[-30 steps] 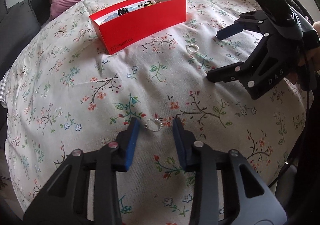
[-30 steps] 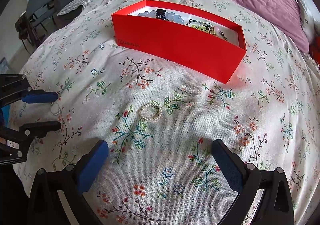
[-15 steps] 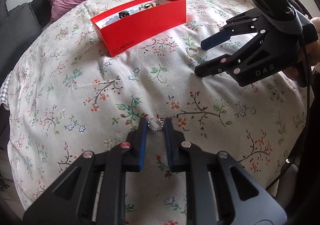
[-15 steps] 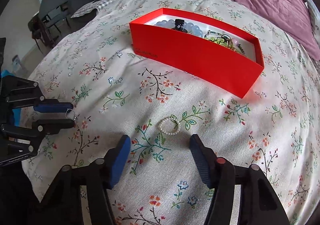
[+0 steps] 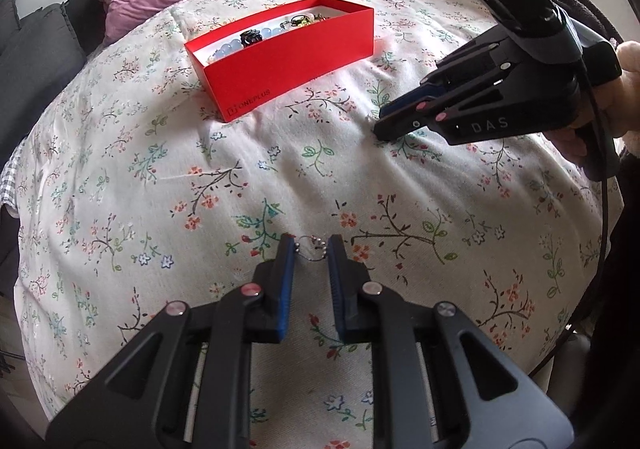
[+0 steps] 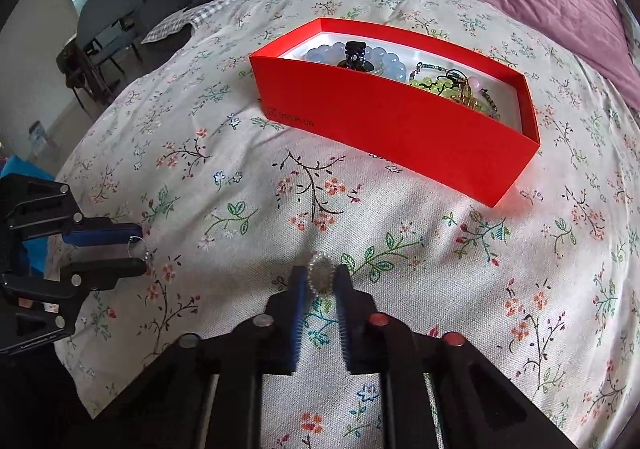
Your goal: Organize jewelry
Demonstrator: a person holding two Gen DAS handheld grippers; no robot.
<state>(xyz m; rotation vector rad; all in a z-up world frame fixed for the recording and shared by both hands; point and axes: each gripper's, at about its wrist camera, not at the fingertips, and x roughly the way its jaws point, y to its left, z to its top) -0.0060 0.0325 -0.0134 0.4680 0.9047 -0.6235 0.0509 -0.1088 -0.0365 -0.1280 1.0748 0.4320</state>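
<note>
Encircling beaded rings (image 5: 311,247), floral woven bedspread (image 5: 280,169)

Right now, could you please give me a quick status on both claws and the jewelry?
Left claw shut on silver bead ring. Right claw closing, pearl ring between its pads. Red box open beyond, path across floral bedspread unobstructed.

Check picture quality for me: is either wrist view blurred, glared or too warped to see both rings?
Left wrist view: sharp, fisheye-bowed, silver bead ring clear. Right wrist view: soft daylight, no glare, pearl ring slightly soft; red box casts a reddish glow on the bedspread.
</note>
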